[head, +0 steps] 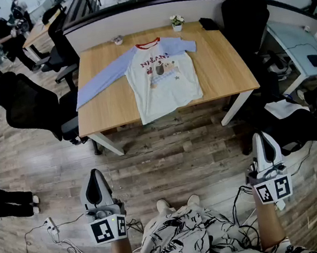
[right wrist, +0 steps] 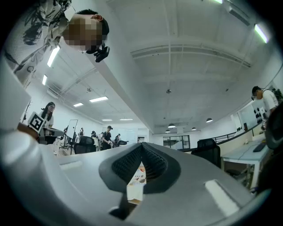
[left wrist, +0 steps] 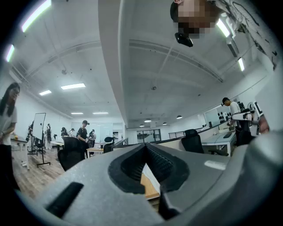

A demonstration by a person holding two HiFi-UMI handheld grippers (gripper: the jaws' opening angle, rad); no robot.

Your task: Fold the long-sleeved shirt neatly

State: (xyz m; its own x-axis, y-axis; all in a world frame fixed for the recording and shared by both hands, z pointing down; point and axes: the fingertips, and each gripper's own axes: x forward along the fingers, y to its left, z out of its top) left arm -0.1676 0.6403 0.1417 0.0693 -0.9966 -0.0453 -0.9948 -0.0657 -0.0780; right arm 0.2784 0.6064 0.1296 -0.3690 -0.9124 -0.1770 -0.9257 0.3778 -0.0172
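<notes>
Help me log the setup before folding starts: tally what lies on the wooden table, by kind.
Long-sleeved shirt: 1
Small potted plant: 1
Black item, too small to identify: 1
Small pale item, too small to identify: 1
Total: 4

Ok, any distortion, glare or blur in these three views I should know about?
Head view: fisheye bows the table edges, but the shirt is sharp and evenly lit. Left gripper view: black rounded corners, ceiling lights blown out, the left gripper looms large up close. Right gripper view: same vignette and glare, right gripper equally oversized.
</notes>
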